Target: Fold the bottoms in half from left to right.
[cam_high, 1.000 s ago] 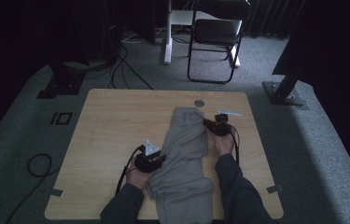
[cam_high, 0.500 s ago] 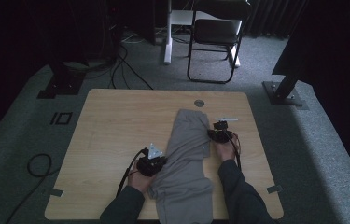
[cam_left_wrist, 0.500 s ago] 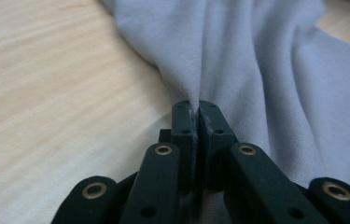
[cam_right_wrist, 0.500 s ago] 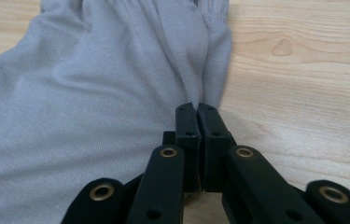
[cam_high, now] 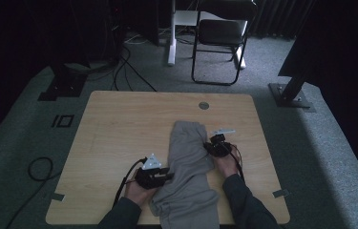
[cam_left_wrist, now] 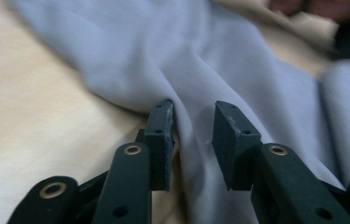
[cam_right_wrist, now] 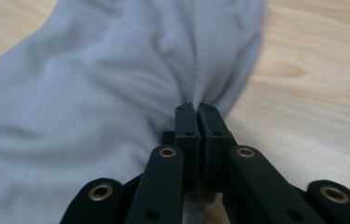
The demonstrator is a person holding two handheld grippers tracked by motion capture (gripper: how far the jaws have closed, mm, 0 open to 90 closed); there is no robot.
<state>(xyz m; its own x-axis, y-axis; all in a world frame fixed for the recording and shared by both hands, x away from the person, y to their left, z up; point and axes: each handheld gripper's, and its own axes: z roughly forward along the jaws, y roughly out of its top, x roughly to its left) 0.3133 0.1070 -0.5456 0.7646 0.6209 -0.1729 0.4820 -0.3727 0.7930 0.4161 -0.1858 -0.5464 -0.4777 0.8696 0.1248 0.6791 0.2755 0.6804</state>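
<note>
One grey garment (cam_high: pixel 188 171) is lying lengthwise on the wooden table (cam_high: pixel 119 129), running from near the table's middle down to the near edge between the person's two forearms. It is bunched into long folds rather than spread flat, most likely because both grippers are working on its side edges.

The right gripper (cam_high: pixel 213 145) is gripping the garment's right edge. In the right gripper view, its jaws are standing pressed together with a pinch of cloth (cam_right_wrist: pixel 116 102) clamped between them, and the fabric is gathering into creases that fan out from the pinch. This hold is probably anchoring that side so that the edge can be drawn or folded across.

The left gripper (cam_high: pixel 163 173) is resting at the garment's left edge, nearer the person. In the left gripper view, its jaws are standing apart with a raised ridge of cloth (cam_left_wrist: pixel 238 79) lying between them; the pads are flanking the fold without closing on it. Judging from this, the left gripper is being positioned to take a matching hold, so the two sides can be handled together.

Count of items:
- Garments: one.
- Grippers: two, one in each hand.
- Tables: one, with one round grommet (cam_high: pixel 204 105) near its far edge.
- Folding chairs (cam_high: pixel 219 38) on the carpet beyond the table: one.
</note>
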